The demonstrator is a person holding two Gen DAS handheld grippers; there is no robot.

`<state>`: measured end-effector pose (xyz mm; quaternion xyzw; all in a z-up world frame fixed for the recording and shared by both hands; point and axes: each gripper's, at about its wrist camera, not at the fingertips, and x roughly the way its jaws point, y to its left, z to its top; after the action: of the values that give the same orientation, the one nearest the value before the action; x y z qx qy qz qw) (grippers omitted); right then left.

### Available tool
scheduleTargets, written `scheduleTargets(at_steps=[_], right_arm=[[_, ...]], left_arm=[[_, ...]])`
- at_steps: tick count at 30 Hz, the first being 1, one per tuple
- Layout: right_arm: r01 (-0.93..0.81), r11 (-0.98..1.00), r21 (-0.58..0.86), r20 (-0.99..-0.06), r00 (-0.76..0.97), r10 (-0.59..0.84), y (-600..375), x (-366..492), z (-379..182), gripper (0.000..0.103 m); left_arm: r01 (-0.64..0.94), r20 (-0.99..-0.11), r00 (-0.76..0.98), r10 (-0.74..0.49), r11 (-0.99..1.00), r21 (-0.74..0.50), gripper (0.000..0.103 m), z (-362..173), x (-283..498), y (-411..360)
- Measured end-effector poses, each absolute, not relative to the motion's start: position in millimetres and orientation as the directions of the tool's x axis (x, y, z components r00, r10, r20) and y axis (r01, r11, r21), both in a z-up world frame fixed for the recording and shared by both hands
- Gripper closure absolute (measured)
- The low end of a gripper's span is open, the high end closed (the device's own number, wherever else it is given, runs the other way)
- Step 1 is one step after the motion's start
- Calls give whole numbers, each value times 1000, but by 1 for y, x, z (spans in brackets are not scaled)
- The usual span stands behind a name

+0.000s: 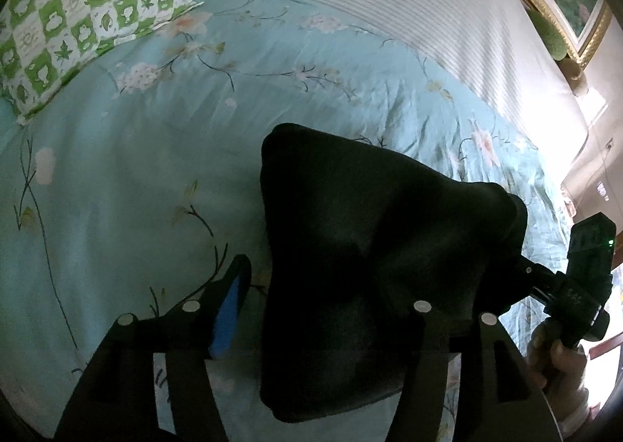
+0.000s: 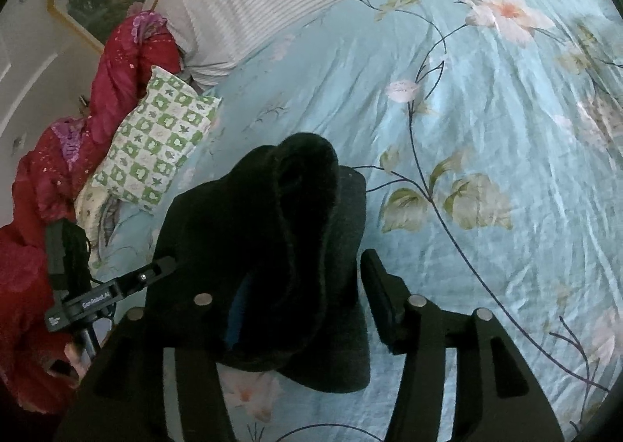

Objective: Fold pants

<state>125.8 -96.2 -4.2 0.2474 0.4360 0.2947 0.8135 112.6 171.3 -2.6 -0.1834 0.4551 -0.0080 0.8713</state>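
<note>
The black pants (image 1: pixel 373 267) lie bunched in a thick folded bundle on the bed, on the pale blue flowered sheet (image 1: pixel 155 169), right in front of both my tools. In the right wrist view the same bundle shows a soft, fuzzy rolled edge (image 2: pixel 307 177) standing up at its far end.

My left hand-held gripper (image 1: pixel 331 309) has its jaws apart: the blue pad of the left finger (image 1: pixel 227 321) stands clear of the cloth with sheet showing between, while the right finger is buried behind the fabric. My right hand-held gripper (image 2: pixel 300 302) is also apart; its right finger (image 2: pixel 379 294) sits just beside the bundle, not pressing, and cloth drapes over the left one.

My worry is that the fabric draped over a finger comes along when I pull away, dragging the fold open. The stack also looks lumpy and uneven, so I judge it could slump sideways once nothing steadies it.

Much stays hard to read. The pants are so dark that layers, waistband and legs cannot be told apart, and I cannot tell how many folds are done. The near edge of the bundle is hidden behind my tool frames. Further out lie a green-and-white checked pillow (image 1: pixel 78 14), a striped headboard (image 1: pixel 389 6) and a red quilt (image 2: pixel 78 130) on the far left.
</note>
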Motion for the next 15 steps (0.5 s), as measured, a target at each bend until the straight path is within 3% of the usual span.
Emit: scheduleTargets(at_steps=[5, 10, 15], right_arm=[[-255, 732, 632, -580, 471, 664, -99, 120, -3, 37], [-257, 751, 608, -584, 497, 642, -103, 111, 3, 36], [-278, 780, 560, -592, 524, 612, -99, 102, 13, 24]], left_arm=[[-169, -793, 584, -171, 930, -326, 30, -4, 108, 171], [-173, -792, 587, -166, 930, -323, 24, -2, 100, 169], [-169, -790, 597, -139, 941, -294, 22, 2, 90, 162]])
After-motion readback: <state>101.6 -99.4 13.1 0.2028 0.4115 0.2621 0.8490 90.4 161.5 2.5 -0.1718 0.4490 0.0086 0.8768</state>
